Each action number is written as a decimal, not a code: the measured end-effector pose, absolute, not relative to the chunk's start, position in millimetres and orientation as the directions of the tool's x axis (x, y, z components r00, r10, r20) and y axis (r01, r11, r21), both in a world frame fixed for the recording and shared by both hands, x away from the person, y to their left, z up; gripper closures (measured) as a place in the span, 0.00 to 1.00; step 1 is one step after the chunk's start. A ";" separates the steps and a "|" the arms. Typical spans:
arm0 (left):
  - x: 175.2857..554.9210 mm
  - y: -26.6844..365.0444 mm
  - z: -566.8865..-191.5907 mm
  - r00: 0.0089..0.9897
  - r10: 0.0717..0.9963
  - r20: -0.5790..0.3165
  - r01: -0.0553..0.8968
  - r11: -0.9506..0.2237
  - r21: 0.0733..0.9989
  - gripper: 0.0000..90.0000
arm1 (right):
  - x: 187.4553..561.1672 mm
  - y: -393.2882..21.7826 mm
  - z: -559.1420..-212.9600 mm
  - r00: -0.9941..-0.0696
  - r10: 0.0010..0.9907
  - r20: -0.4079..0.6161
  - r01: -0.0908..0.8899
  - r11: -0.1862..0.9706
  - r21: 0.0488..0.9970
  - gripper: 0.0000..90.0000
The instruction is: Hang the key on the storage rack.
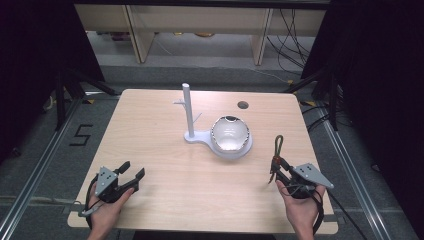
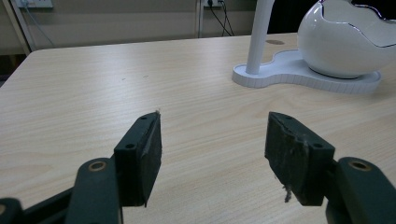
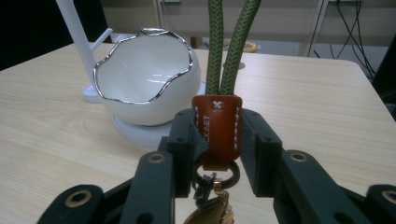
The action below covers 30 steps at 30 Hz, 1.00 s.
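My right gripper [image 3: 217, 135] is shut on a keychain [image 3: 217, 126]: its brown leather tab sits clamped between the black jaws, a green cord loop [image 1: 278, 143] rises from it, and a metal ring and clasp hang below. In the high view that gripper [image 1: 276, 165] is near the table's right front. A white egg-shaped bowl [image 1: 229, 134] with a wavy silver rim rests on a white stand [image 1: 198, 137] bearing an upright post with small pegs [image 1: 187, 107], at the table's middle. My left gripper [image 1: 131, 170] stands open at the left front, nothing between its pads [image 2: 212, 149].
The light wooden table [image 1: 150, 125] has a round cable hole [image 1: 243, 104] at the back right. Shelving legs and cables stand on the floor behind. A "5" is marked on the floor at the left.
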<state>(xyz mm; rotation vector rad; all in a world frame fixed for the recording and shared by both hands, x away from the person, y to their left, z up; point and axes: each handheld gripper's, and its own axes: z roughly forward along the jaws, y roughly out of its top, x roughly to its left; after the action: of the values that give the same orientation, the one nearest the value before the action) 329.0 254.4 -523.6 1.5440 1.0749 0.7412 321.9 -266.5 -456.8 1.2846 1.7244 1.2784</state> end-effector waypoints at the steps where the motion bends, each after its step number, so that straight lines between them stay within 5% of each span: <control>1: 329.1 254.4 -523.6 0.401 0.913 -0.077 0.253 -0.030 0.967 0.40 | 321.1 -265.0 -455.7 -0.329 0.941 0.076 0.348 0.046 0.936 0.76; 30: 329.4 254.9 -523.7 0.399 0.913 -0.081 0.254 -0.025 0.967 0.39 | 319.2 -232.4 -445.5 -0.408 0.911 0.063 0.294 0.066 0.954 0.76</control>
<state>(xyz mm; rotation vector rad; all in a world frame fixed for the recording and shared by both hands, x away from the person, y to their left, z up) 329.4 254.9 -523.7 1.5392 1.0788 0.7389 319.2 -232.4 -445.5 1.2017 1.7635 1.3576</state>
